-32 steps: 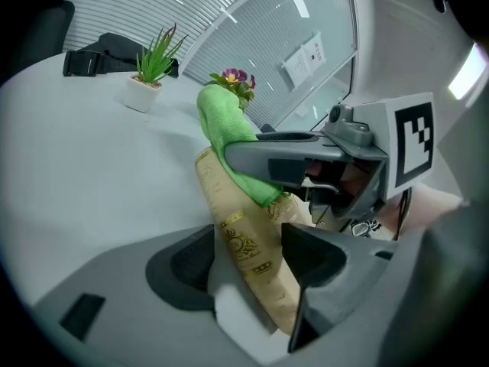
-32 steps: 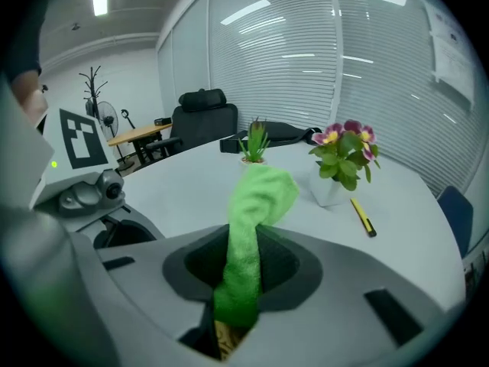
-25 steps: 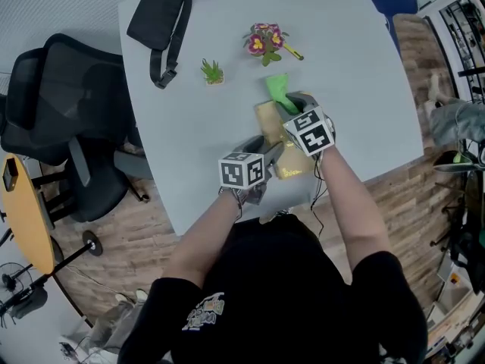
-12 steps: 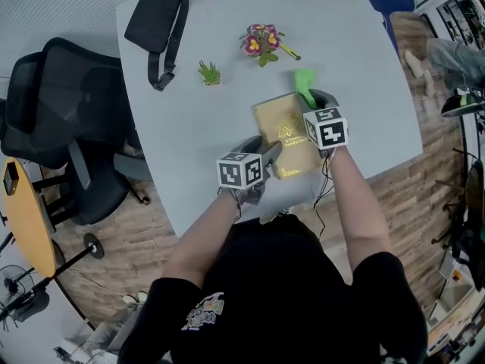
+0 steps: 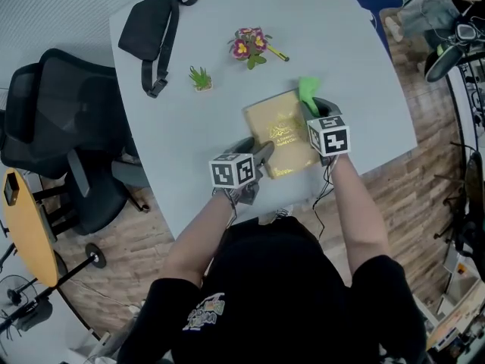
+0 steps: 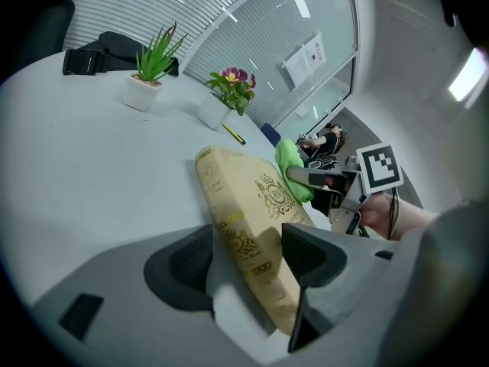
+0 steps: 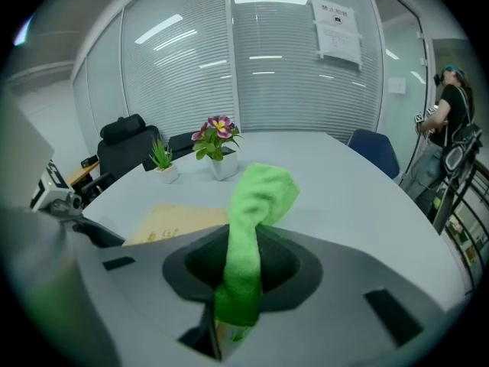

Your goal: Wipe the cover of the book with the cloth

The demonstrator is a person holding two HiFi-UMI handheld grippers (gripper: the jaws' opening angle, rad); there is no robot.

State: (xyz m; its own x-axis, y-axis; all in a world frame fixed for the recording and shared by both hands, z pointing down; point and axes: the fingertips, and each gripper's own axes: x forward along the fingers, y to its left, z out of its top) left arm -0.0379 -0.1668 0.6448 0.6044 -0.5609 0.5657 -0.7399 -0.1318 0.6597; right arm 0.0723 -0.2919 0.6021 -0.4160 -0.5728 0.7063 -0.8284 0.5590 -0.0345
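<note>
The book, gold-covered and closed, lies flat on the grey bench close to its near edge, turned so that its corners point roughly to 11, 1, 5 and 7 o'clock. The left hand-held gripper comes in from 7 o'clock and is clamped on the book's near left edge; in the left gripper view the spine side of the book stands between the two jaws of that hand-held gripper. The right hand-held gripper sits at the book's 2 o'clock side, closed on a green cloth. In the right gripper view the cloth rises as a bunched strip from between the jaws of that hand-held gripper, with the cover just to its left; whether the cloth touches the cover cannot be told. From 12 round to 3 o'clock of the book the bench top is bare out to its far and right edges. At 11 o'clock stand a pot of flowers with a yellow pencil beside it, and at 10 o'clock a small green plant, all well apart from the book. A black bag lies at the far left corner. At 6 o'clock the bench edge runs just behind the book's near corner.
</note>
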